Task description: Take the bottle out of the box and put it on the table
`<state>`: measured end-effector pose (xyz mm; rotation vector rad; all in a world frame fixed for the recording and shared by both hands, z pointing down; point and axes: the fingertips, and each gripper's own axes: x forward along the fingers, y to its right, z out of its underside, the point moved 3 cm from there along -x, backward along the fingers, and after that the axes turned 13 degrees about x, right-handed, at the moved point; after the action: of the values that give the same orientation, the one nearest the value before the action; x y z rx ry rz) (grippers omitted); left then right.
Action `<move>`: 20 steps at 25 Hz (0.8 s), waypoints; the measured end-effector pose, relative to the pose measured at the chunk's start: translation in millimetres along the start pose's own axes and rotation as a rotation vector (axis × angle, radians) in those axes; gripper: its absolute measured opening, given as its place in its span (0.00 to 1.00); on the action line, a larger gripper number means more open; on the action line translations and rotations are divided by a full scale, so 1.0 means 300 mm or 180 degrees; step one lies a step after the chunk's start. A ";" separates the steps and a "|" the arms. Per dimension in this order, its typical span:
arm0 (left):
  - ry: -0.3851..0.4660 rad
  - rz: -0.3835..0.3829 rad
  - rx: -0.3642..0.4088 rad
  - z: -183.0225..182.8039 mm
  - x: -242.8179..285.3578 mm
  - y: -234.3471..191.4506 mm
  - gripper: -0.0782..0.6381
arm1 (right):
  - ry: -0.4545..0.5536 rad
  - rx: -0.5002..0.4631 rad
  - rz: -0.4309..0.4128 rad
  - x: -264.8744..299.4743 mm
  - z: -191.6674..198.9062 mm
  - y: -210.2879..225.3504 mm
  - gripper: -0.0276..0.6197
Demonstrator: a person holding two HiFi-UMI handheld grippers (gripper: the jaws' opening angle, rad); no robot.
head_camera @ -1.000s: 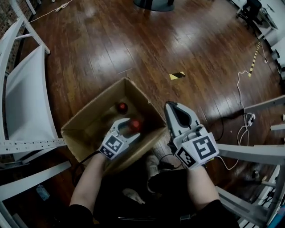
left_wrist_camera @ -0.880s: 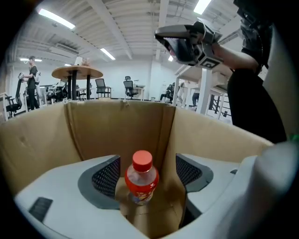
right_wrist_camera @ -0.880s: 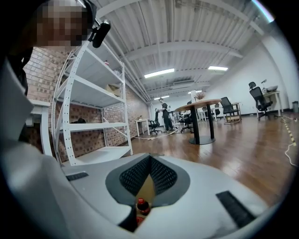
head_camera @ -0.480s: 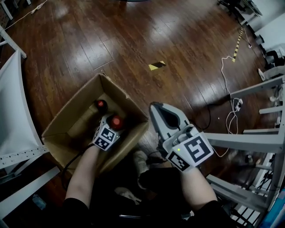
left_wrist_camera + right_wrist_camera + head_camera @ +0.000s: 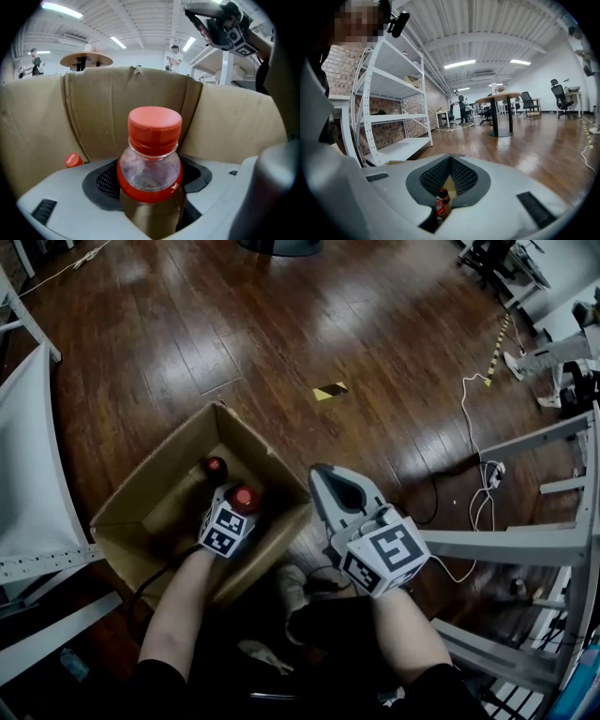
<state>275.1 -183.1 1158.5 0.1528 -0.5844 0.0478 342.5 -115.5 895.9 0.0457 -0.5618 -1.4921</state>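
An open cardboard box [image 5: 150,507] stands on the wooden floor with two red-capped bottles in it. My left gripper [image 5: 236,512] reaches down into the box around the nearer bottle [image 5: 246,498]. In the left gripper view that bottle [image 5: 152,154] stands upright between the jaws, which are closing, with a thin dark gap still beside it. The second bottle [image 5: 215,466] stands farther in, its cap [image 5: 72,160] low at the left. My right gripper [image 5: 319,472] hovers just right of the box, shut and empty, its tips meeting [image 5: 450,158].
White shelving frames stand at the left [image 5: 37,456] and right [image 5: 506,545]. Cables [image 5: 478,493] trail over the floor at the right, and a yellow-black tape strip [image 5: 329,391] lies beyond the box. A round table [image 5: 499,98] stands far off.
My left gripper has sunk into the box, from above the nearer bottle's cap to around its neck and shoulder. The right gripper has dropped a little beside the box.
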 end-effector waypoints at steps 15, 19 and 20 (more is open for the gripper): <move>0.0695 -0.0365 -0.0037 -0.594 -0.661 -0.199 0.56 | -0.0148 -0.0249 -0.0321 0.171 -0.263 -0.255 0.05; 0.0767 -0.0413 -0.0071 -0.885 -0.929 -0.245 0.56 | -0.0263 -0.0252 -0.0400 0.089 -0.527 -0.406 0.05; 0.0778 -0.0417 -0.0064 -0.957 -0.991 -0.248 0.56 | -0.0290 -0.0282 -0.0412 0.058 -0.591 -0.446 0.05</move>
<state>190.6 -212.1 748.0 0.1624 -0.3301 -0.0657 285.7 -200.5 698.1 -0.0560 -0.5741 -1.6500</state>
